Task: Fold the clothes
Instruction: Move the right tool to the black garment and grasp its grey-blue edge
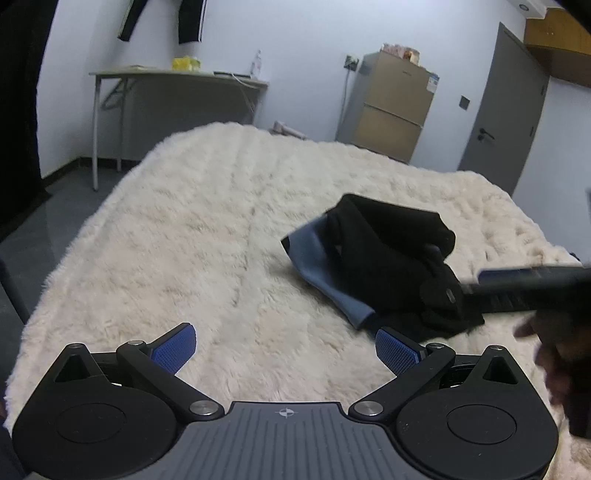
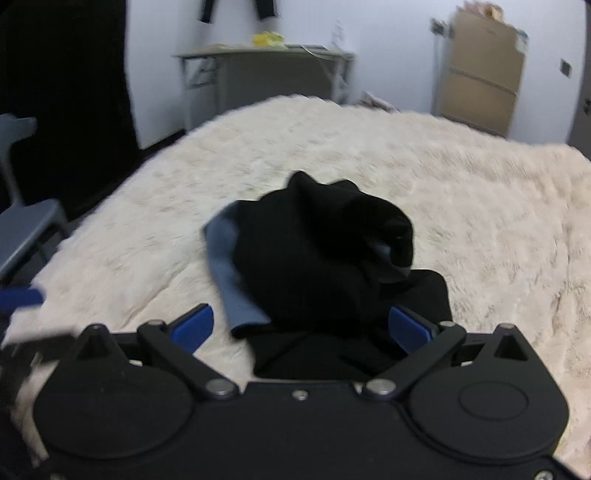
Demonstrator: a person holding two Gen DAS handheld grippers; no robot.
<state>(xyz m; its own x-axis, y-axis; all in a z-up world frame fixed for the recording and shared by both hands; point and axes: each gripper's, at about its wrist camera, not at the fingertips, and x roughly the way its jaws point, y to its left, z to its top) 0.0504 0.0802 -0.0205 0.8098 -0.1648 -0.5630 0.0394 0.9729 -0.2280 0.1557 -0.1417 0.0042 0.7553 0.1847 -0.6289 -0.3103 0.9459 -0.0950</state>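
Note:
A crumpled black garment (image 1: 388,258) with a blue-grey panel lies in a heap on the cream fluffy blanket (image 1: 184,240) of a bed. My left gripper (image 1: 286,349) hovers open over bare blanket, the heap ahead and to its right. In the right wrist view, the garment (image 2: 314,251) sits directly ahead, and its near edge lies between the wide-spread jaws of my right gripper (image 2: 303,326), which is open. A blurred finger (image 1: 524,284) of the right gripper reaches over the heap from the right, with a hand (image 1: 554,350) behind it.
A grey desk (image 1: 177,77) stands against the far wall beyond the bed, with a tan cabinet (image 1: 391,107) and a grey door (image 1: 506,110) to its right. Dark clothes (image 1: 188,18) hang on the wall. A grey chair (image 2: 26,221) stands by the bed's left side.

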